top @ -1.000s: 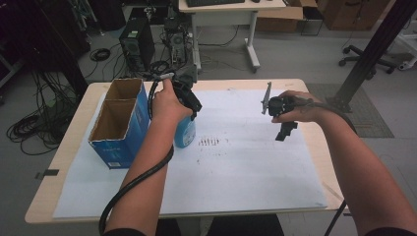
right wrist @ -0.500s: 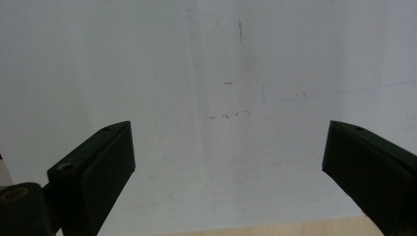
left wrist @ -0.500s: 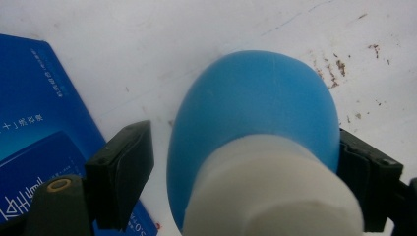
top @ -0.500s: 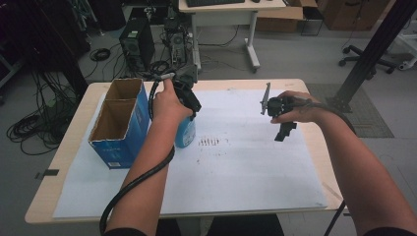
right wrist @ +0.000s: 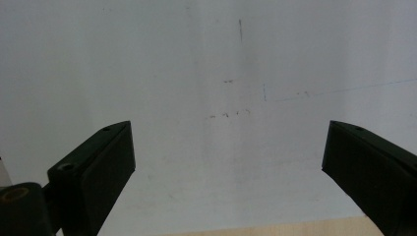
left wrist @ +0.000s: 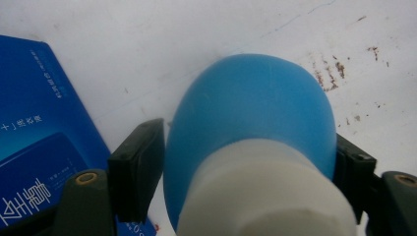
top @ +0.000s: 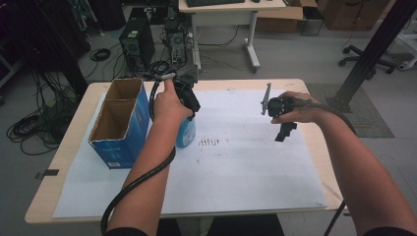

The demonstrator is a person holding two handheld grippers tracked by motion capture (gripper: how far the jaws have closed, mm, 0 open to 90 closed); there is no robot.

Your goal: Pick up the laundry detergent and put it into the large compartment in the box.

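A blue bottle [top: 186, 133] with a white cap [left wrist: 265, 191] stands on the white paper sheet [top: 246, 172], right beside an open blue cardboard box [top: 120, 123]. My left gripper [top: 188, 114] comes down over the bottle from above. In the left gripper view its black pads [left wrist: 140, 172] press both sides of the bottle's blue shoulder [left wrist: 251, 98]. Above the right part of the paper, my right gripper [top: 284, 129] hangs in the air. Its jaws stand wide open in the right gripper view [right wrist: 226, 162], with only paper between them.
The box has two open compartments [top: 114, 114] and its blue side [left wrist: 39, 147] lies close to the left jaw. Small dark marks [top: 211, 142] dot the paper right of the bottle. The wooden table [top: 69, 152] ends just beyond the paper; desks, computers and cables stand behind.
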